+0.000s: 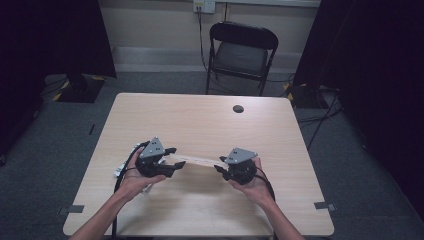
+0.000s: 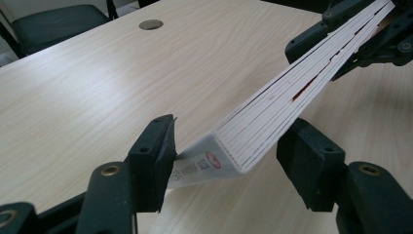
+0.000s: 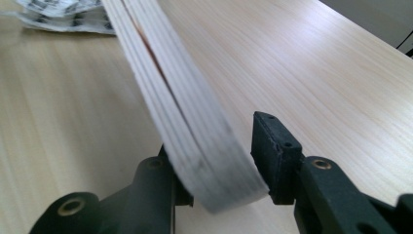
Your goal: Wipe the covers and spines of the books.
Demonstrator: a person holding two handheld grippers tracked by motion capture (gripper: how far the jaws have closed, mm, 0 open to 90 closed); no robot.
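Observation:
A white stack of thin booklets [image 1: 198, 160] spans the gap between my two grippers over the pale wooden table [image 1: 200, 120]. In the left gripper view, the stack's end [image 2: 253, 131] sits askew between the jaws of my left gripper [image 2: 229, 129]. Its labelled cover meets one jaw and its upper edge meets the other. My right gripper [image 3: 216, 141] has the other end [image 3: 195, 126] between its jaws, leaning on one jaw, with a clear gap to the other. In the high view, the left gripper [image 1: 174, 159] and the right gripper [image 1: 221, 165] face each other. The right gripper [image 2: 360, 34] also shows far off.
Printed sheets [image 1: 120, 170] lie on the table by the left hand and are seen again in the right gripper view [image 3: 58, 14]. A round cable hole [image 1: 238, 108] sits near the far edge. A black folding chair [image 1: 242, 50] stands beyond the table.

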